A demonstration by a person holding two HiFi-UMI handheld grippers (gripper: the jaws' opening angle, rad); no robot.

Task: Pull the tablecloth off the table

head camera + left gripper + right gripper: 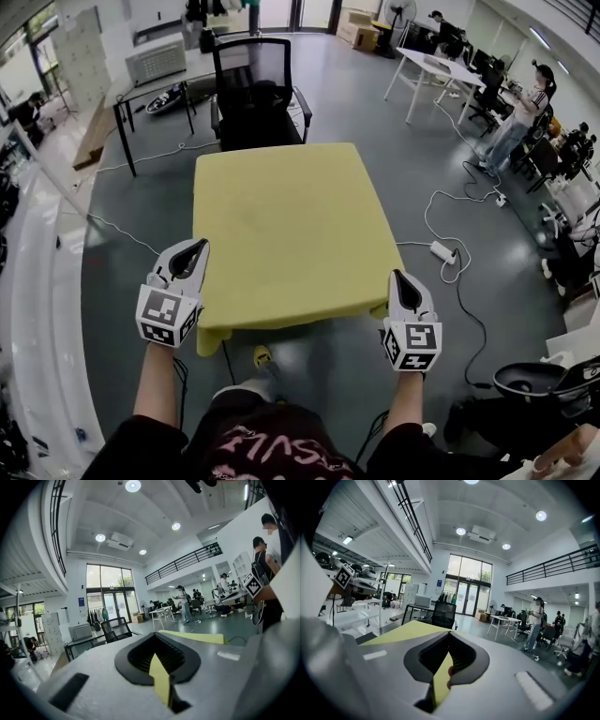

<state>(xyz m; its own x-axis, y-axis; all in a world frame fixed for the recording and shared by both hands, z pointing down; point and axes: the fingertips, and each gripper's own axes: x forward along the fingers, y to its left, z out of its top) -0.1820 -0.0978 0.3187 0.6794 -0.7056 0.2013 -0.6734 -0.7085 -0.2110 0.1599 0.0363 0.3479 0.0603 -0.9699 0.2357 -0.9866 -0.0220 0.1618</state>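
A yellow tablecloth covers a square table in the middle of the head view and hangs a little over its near edge. My left gripper is at the cloth's near left edge, and my right gripper at its near right corner. Both are shut. In the left gripper view a strip of the yellow cloth is pinched between the jaws of the left gripper. The right gripper view shows a fold of the cloth caught the same way in the right gripper.
A black office chair stands right behind the table. A white power strip with cables lies on the floor to the right. A black desk is at the back left and another black chair at the near right. People stand at the far right.
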